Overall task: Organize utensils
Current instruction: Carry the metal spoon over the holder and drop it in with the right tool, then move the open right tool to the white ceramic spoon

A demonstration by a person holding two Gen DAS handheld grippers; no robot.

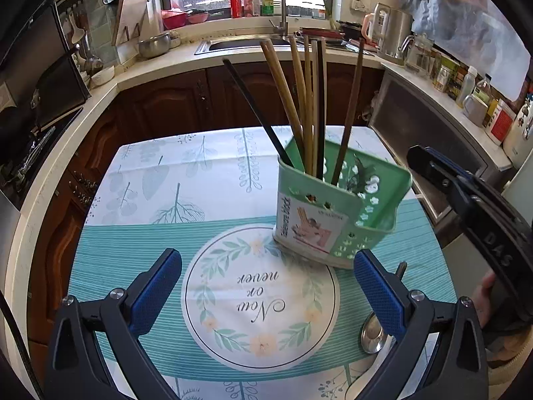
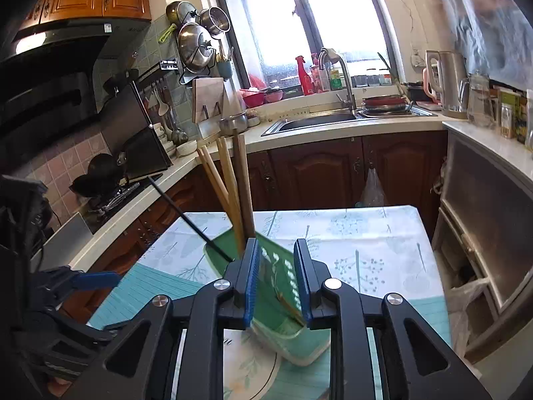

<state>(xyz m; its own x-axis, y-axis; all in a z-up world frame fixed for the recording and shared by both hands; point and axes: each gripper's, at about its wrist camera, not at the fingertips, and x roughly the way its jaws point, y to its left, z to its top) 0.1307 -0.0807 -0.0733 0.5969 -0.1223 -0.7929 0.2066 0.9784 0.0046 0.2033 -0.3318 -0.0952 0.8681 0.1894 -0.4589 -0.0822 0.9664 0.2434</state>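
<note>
The table (image 1: 150,200) is filling the middle of both views, wearing a leafy teal cloth (image 1: 133,250) with a round "Now or never" emblem (image 1: 260,296) printed on it. Behind it the kitchen counter (image 1: 160,66) is curving round, with the sink (image 1: 240,44) sitting under the window.

On the cloth, just beyond the emblem's far edge, the green utensil holder (image 1: 336,220) is leaning, tilted rather than standing square. Out of it the chopsticks (image 1: 308,100) are fanning upward, pale wooden ones bunched together, a dark one slanting off to the left.

The right gripper (image 2: 276,280) is hanging right over the holder's open top, its blue pads standing a narrow gap apart with the perforated green wall showing between them. The pads are not pressing on anything that can be seen; whether the left pad is brushing the wall cannot be told.

The left gripper (image 1: 266,293) is hovering above the emblem, fingers spread wide with nothing between them.

Smallest of all, a metal spoon (image 1: 373,331) is lying on the cloth beside the left gripper's right finger, bowl toward the camera, handle pointing at the holder, partly hidden by that finger.
</note>
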